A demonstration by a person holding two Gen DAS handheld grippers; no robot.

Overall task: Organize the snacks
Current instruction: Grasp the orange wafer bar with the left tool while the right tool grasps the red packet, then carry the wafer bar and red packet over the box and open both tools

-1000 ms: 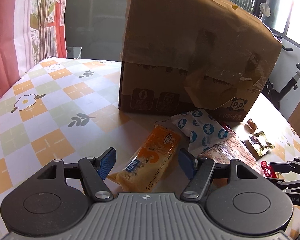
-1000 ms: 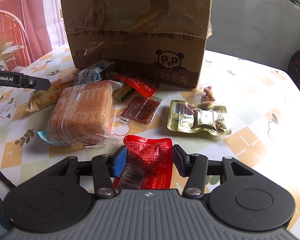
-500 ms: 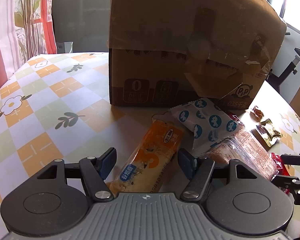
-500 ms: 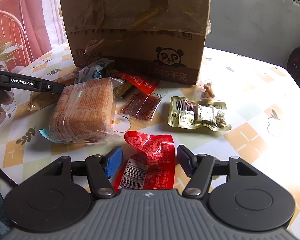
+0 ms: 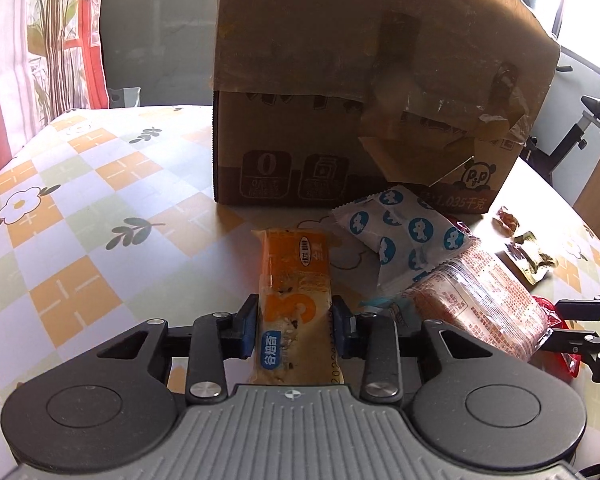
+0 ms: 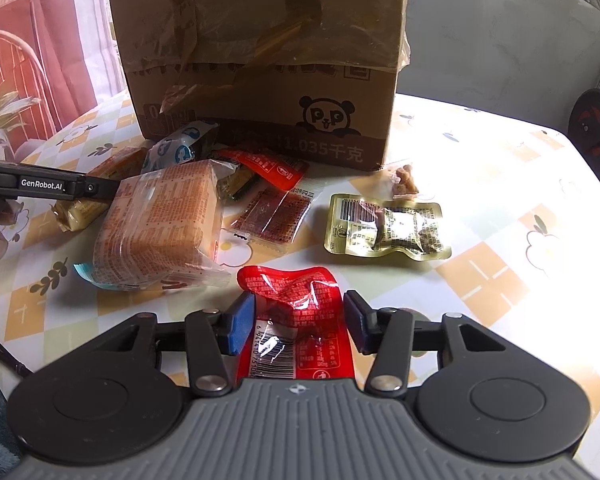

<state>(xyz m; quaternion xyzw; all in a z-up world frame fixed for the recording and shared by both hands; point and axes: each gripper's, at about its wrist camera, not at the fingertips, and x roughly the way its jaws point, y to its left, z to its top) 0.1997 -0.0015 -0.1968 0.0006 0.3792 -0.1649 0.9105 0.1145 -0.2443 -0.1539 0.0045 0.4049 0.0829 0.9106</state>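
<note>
Left wrist: tongs (image 5: 294,330) now closed on orange snack bar (image 5: 296,304), previously open.

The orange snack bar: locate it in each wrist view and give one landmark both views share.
Left wrist: the orange snack bar lies bottom centre, pinched by the left hand-held gripper.
Right wrist: far left, partly hidden behind the left hand-held gripper's arm.
Shared landmark: the cardboard box behind the snacks.

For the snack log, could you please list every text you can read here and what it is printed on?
"GenRobot.AI": left gripper.
"P&P", "1.035千克", "0": cardboard box.
"3", "谷焙斋": orange bar, gripped.
Red packet between the right gripper fingers, gold pouch, bread pack: print too small.
</note>
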